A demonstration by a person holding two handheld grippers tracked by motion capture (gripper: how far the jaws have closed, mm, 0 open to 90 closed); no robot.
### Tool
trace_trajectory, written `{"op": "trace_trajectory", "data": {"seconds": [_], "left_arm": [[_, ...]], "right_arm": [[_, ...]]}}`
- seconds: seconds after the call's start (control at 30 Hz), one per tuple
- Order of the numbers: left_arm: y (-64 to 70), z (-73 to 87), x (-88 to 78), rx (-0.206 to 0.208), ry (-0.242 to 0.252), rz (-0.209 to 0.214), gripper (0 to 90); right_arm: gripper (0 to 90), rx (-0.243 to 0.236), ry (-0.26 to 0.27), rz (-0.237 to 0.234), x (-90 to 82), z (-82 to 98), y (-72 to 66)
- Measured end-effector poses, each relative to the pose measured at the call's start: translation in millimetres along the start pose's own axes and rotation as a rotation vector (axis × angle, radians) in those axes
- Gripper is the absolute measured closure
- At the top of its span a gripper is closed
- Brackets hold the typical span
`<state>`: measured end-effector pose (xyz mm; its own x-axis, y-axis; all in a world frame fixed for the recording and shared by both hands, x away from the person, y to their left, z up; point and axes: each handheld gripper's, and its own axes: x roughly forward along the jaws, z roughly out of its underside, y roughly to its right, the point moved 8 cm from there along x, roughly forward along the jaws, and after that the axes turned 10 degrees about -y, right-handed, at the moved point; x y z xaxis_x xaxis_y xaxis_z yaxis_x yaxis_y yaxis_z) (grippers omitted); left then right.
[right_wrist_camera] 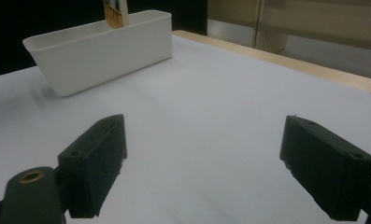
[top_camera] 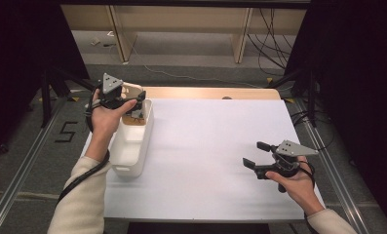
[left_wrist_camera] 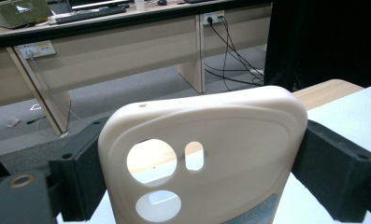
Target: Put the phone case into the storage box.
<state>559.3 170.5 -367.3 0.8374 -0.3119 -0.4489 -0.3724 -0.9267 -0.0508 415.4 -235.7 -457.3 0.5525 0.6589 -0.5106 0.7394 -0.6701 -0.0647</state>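
Clamped across its width by the left gripper (top_camera: 138,99), a cream phone case (left_wrist_camera: 204,154) stood upright between the two black jaws, held above the far end of a white plastic bin (top_camera: 130,146) at the left edge of the table (top_camera: 210,156). The left gripper view showed the case's back with its camera cut-outs, each jaw pressed against one side edge. Something small and dark lay inside the bin's far end beneath the case; what it was could not be made out.

Across the table, well apart from the bin, the right gripper (top_camera: 257,154) hovered low over bare white surface, its jaws spread wide with nothing between them, pointed toward the bin.

Judging by the pose, the step in hand appeared to be carrying the case at the bin, either lifting it out or lowering it in; the frames did not settle which. Whichever it was, the next move seemed to call for keeping the case vertical and clear of the bin's thin walls, with the grip kept firm on the smooth edges so the case would not twist or slip.
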Motion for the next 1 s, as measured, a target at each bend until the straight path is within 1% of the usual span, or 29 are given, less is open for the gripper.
{"op": "trace_trajectory", "data": {"seconds": [0.17, 0.6, 0.63, 1.0], "left_arm": [[-0.7, 0.9, 3.1, 0.002, -0.005, 0.000, 11.7], [-7.1, 5.1, 13.4, -0.014, -0.018, -0.001, 11.7], [-7.6, 5.0, 14.2, -0.020, -0.015, -0.001, 11.7], [-10.9, 0.5, 21.8, -0.020, -0.013, -0.007, 11.7]], "right_arm": [[15.6, 0.003, -0.004, -0.003, 0.5, 0.7, -0.1], [15.6, 0.007, -0.007, -0.001, 0.7, 1.1, 0.3], [15.6, 0.007, -0.007, -0.001, 0.7, 1.1, 0.4], [15.6, 0.009, -0.007, -0.005, 1.3, 1.4, 0.2]]}}
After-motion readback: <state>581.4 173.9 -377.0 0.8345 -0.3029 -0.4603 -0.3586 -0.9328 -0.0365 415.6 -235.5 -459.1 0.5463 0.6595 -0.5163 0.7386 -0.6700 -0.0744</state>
